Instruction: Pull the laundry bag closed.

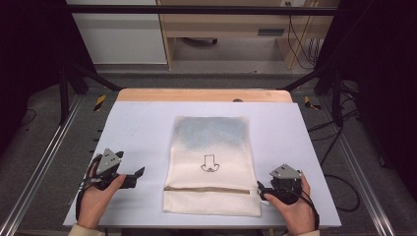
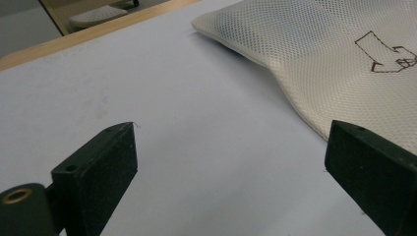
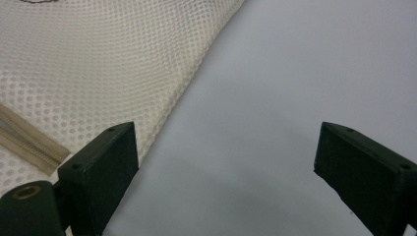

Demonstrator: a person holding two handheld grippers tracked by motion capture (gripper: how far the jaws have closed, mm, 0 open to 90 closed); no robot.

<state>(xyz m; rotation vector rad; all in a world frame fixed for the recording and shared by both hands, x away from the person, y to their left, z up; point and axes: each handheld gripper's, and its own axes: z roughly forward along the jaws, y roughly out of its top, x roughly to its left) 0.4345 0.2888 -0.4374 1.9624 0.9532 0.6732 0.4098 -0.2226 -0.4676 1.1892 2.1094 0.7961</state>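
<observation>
High view: at the left, the left gripper (image 1: pixel 132 176) sits low over the pale surface (image 1: pixel 142 123), jaws spread wide and holding nothing, its tips aimed toward the cream mesh bag (image 1: pixel 211 164). The bag lies flat at the middle of the surface (a small dark outline drawing near its centre, a tan zipper (image 1: pixel 209 189) running across near its lower end). At the right, the right gripper (image 1: pixel 262 189) rests just beside the bag's zipper end, jaws likewise apart and empty.
</observation>
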